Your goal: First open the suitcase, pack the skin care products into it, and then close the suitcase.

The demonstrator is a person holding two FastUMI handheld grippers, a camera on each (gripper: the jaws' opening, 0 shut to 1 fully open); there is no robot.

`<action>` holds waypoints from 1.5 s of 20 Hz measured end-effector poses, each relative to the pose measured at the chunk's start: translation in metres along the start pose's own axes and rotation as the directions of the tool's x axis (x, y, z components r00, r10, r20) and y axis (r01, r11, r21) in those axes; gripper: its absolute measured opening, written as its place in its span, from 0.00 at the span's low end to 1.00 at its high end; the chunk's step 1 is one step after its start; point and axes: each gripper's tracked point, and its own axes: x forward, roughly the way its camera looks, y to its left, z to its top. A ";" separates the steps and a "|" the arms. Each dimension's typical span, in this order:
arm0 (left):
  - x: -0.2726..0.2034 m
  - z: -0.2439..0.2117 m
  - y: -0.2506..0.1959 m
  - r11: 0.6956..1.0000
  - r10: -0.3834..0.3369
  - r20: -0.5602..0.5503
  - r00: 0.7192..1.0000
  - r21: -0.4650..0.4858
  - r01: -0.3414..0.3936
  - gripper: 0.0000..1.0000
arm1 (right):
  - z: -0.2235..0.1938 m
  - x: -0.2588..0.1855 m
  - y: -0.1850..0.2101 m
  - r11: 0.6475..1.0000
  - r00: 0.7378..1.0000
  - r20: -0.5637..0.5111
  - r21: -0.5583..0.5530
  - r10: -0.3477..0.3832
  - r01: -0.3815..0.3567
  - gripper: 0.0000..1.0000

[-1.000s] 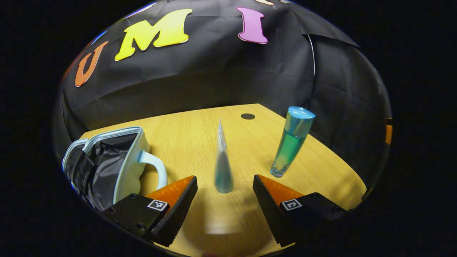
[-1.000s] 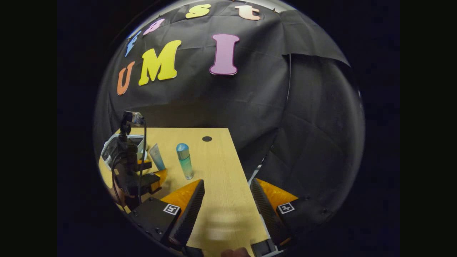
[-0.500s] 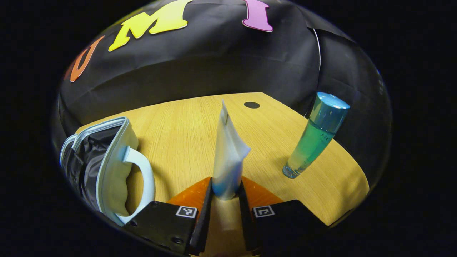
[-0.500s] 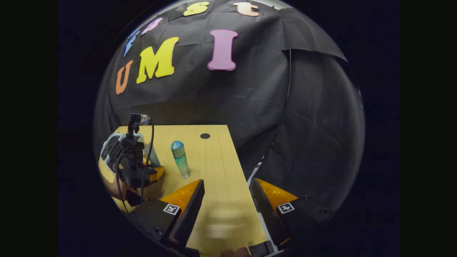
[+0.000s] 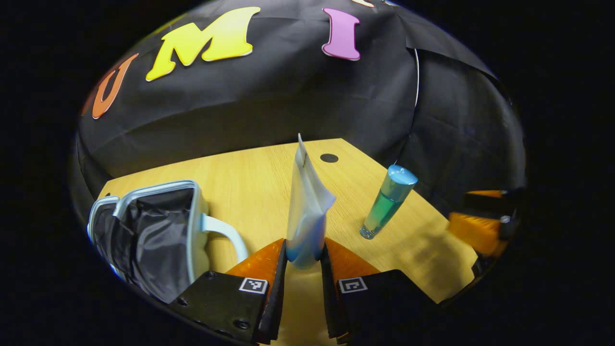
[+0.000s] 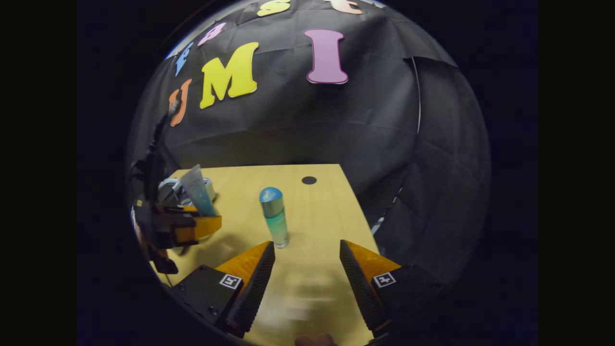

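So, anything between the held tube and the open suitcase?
Nothing visible. The left gripper holds the tube; bare table lies between it and the open suitcase. The bottle stands on the far side.

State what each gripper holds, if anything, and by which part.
The left gripper holds the tube by its lower, capped end, jaws pressing on both sides. The right gripper holds nothing; its jaws stand open near the bottle.

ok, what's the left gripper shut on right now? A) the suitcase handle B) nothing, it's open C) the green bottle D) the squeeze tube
D: in the left gripper view both fingers of the left gripper press on the base of the squeeze tube; the green bottle stands apart on the table, and the open suitcase lies to one side.
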 end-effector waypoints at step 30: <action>-0.119 -0.028 0.224 0.971 0.008 -0.211 0.977 -0.232 -0.058 0.39 | 0.029 0.029 0.072 0.997 0.995 -0.077 0.042 0.067 -0.064 0.33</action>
